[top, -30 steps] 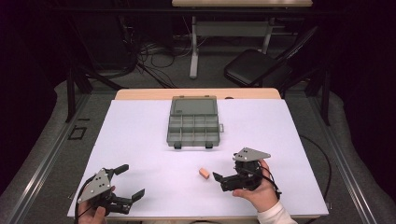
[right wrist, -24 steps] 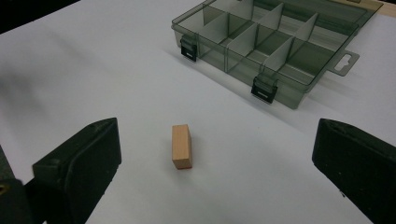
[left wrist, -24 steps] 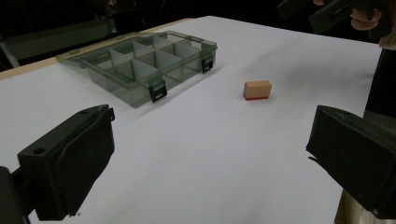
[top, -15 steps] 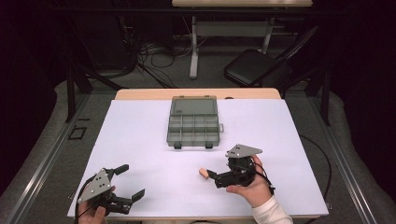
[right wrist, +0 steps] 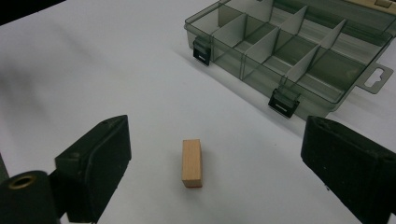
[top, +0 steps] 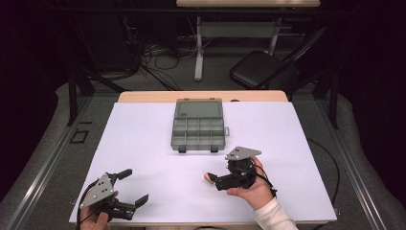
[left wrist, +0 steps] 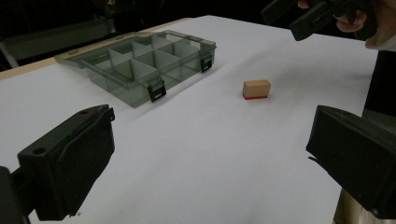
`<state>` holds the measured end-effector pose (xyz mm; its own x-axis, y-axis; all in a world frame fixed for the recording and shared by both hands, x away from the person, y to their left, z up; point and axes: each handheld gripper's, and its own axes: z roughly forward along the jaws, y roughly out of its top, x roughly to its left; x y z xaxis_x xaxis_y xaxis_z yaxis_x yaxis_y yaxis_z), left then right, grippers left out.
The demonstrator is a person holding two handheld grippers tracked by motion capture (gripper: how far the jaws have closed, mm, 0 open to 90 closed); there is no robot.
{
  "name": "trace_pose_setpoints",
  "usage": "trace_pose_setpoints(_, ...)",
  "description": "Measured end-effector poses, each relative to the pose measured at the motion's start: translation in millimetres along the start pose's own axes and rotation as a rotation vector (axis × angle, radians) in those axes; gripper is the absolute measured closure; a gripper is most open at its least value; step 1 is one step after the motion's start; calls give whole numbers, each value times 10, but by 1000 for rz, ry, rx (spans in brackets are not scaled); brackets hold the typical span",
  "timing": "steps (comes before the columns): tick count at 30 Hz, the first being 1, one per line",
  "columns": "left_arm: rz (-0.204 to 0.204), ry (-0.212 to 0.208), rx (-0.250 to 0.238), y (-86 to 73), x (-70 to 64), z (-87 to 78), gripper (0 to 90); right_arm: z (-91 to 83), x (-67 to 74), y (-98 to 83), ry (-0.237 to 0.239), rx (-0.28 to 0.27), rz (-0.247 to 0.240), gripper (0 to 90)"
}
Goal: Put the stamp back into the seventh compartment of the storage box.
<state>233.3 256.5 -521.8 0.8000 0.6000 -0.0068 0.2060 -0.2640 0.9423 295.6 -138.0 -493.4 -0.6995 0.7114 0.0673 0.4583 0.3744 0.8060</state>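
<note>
You had a tan block point(right wrist: 192, 163) with red base, smoky grey translucent box point(right wrist: 289, 51) with black latches, white table point(top: 143, 143), black jaws.

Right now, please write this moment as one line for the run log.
right gripper: open, jaws just closing, either side of small tan wooden block, no contact | left gripper: open, idle | clear grey compartment box: open

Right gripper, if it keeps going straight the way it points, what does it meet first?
Most likely the small wooden block, lying on the white table between the right gripper's open jaws, which have just been closing slightly. Beyond it, the compartment box sits off to the side.
</note>
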Motion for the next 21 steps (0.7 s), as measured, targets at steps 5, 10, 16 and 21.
trace_pose_setpoints(5, 2, 5, 1, -1, -3, 5, 7, 44, 0, -2, -8, 18, -8, 143)
trace_pose_setpoints(10, 3, 4, 1, -1, -3, 6, 7, 79, 10, -4, -9, 33, -23, 155)
trace_pose_setpoints(16, 2, 6, -1, -2, -7, 9, 7, 132, 31, -7, -19, 43, -48, 203)
trace_pose_setpoints(21, 2, 2, 1, -1, -5, 6, 8, 182, 49, -25, -28, 50, -58, 245)
